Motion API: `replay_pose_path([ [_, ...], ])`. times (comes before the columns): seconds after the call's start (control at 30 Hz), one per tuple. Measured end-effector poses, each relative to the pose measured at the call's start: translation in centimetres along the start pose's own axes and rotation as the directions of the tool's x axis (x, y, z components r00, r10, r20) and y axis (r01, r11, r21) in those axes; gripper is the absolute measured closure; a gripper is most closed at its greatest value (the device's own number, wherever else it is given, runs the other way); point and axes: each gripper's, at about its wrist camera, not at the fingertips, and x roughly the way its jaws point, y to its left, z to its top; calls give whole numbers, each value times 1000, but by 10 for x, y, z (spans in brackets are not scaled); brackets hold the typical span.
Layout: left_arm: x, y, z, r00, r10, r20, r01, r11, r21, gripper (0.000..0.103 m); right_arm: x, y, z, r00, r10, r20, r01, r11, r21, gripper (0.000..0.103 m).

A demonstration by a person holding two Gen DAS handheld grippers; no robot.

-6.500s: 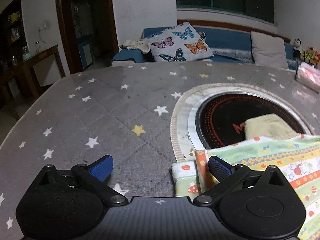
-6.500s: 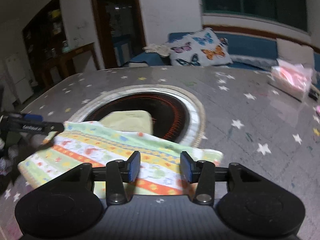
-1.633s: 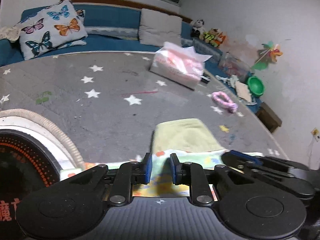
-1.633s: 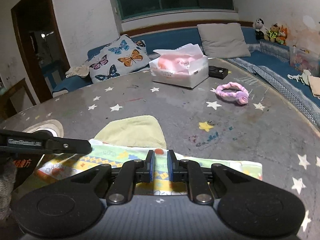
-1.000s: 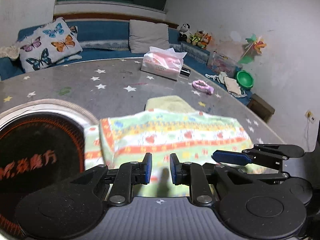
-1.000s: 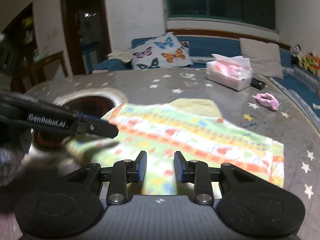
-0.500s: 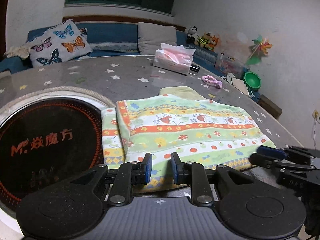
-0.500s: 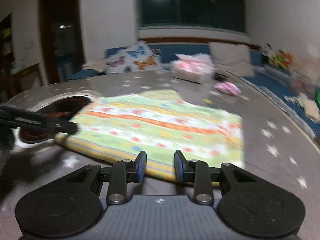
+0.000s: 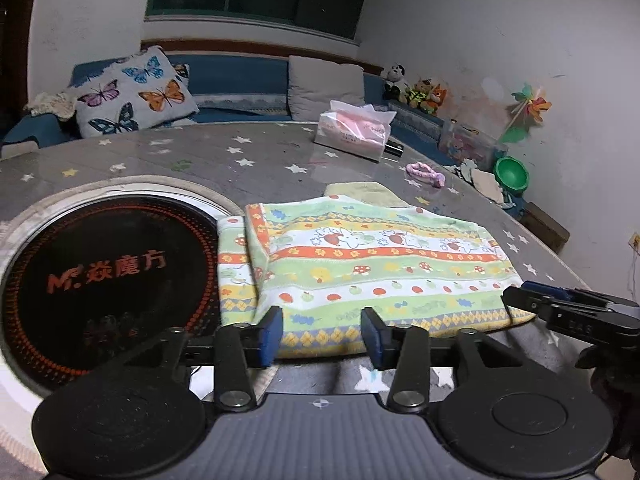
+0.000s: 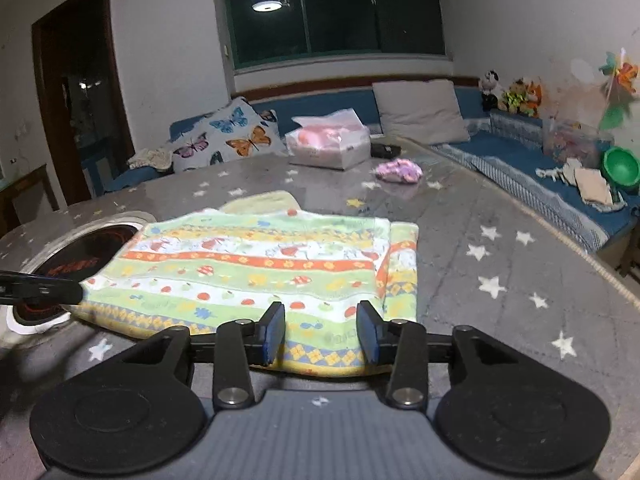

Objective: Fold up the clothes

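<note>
- My left claw (image 9: 321, 336) and right claw (image 10: 321, 333) both stand wide, holding nothing, each at the near hem.
- The striped cloth (image 9: 372, 268) lies doubled flat on the counter (image 10: 500, 248), one end over the cooktop rim (image 9: 120, 184), so its edges sit within reach.

Both wrist cams sit low behind their own fingers, close at the folded cloth's (image 9: 380, 264) near edge, facing the sofa. Left gripper (image 9: 321, 335) ahead-left, right gripper (image 10: 320, 332) ahead-right; shared: cloth (image 10: 256, 268), probably tissue box (image 9: 352, 134).
</note>
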Motion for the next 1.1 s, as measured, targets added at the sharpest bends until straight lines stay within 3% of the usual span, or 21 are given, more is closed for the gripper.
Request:
replay_pose_path([
  [0.17,-16,2,-5,999,31,23,-31,1000,2,44,-3,2,8,1000,8,16,-8,1000,3,62],
  [0.27,-22,2,-10,999,41,27,-40,999,-10,31,6,3,15,999,37,0,-37,999,20,62],
  [0.4,-31,1,-17,998,55,39,-55,998,-2,12,18,4,8,1000,6,-21,-5,999,37,60],
  [0.5,-35,-1,-22,997,69,45,-69,997,17,3,9,11,6,1000,10,2,-10,1000,6,42],
  [0.67,-35,-4,-28,997,69,39,-70,997,23,0,-9,27,0,999,3,33,-1,999,-53,17],
  [0.87,-37,-8,-35,996,89,21,-90,995,34,0,-24,43,-13,999,-24,36,27,994,-101,3],
  [1.1,-38,-15,-42,993,119,12,-119,991,63,0,-33,50,-20,998,-53,33,56,996,-75,0],
])
